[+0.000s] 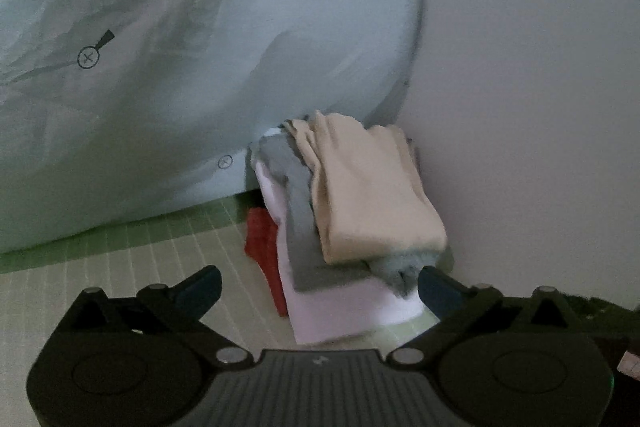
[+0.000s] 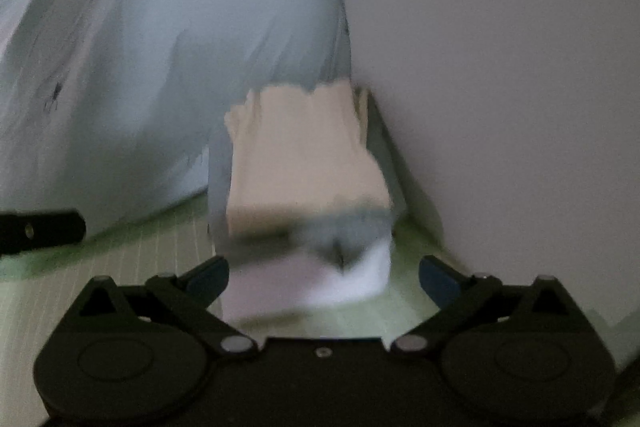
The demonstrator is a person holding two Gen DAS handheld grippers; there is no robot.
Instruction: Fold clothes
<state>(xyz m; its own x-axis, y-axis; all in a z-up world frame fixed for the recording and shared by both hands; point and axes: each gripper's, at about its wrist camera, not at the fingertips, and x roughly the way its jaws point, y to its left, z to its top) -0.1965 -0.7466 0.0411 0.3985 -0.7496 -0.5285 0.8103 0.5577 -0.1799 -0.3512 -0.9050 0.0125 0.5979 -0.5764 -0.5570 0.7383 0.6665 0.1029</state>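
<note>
— Where's the stack of folded clothes [image 1: 348, 227]?
— On the green mat [image 1: 120, 267], in the corner where the wall [image 1: 520, 67] meets the pale blue sheet [image 1: 200, 47]. A beige piece [image 2: 304, 163] lies on top.
— And the grippers?
— Left gripper [image 1: 320, 285] spread wide, holding nothing; right gripper [image 2: 323, 277] likewise, fingers either side of the stack's near end.
</note>
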